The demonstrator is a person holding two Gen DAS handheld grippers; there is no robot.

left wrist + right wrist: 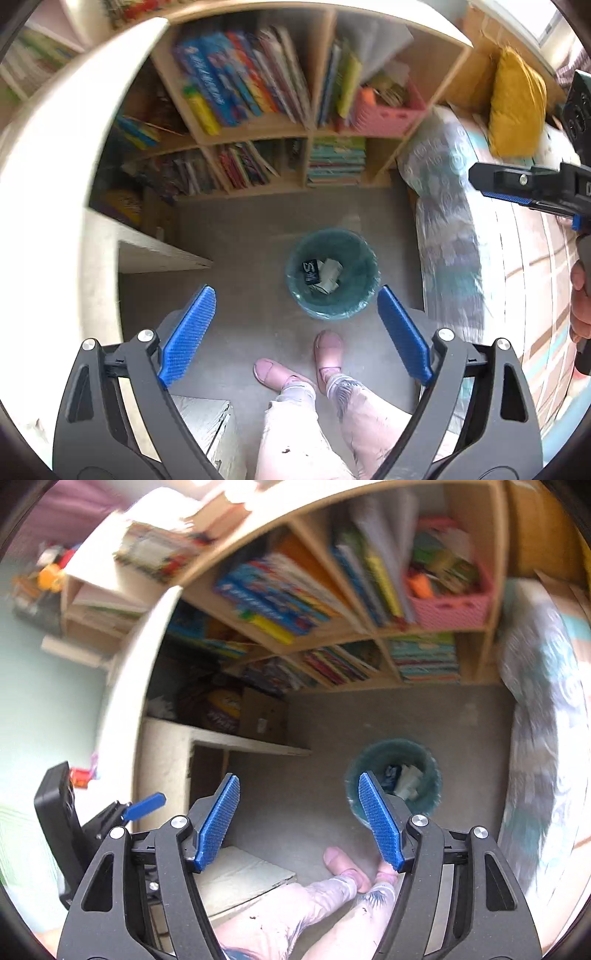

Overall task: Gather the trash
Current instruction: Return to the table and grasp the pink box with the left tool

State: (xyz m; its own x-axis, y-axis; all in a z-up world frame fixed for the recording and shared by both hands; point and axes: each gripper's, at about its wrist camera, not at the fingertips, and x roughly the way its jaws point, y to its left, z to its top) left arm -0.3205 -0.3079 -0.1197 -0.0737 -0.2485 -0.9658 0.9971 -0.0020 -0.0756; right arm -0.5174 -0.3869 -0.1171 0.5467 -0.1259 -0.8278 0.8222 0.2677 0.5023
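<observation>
Both hand-held grippers — left (295,332) and right (299,819) — hang released and empty above the teal bin (332,273) on the floor, trash (321,273) already inside it — drop looks done, no further litter visible on the floor.

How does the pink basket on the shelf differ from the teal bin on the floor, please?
The pink basket is boxy with latticed sides; the teal bin is round and lined with a bag. The basket sits in a shelf compartment beside books; the bin stands alone on the grey floor. The basket is piled to its rim; the bin holds only a few scraps at the bottom. Both are open-topped.
</observation>
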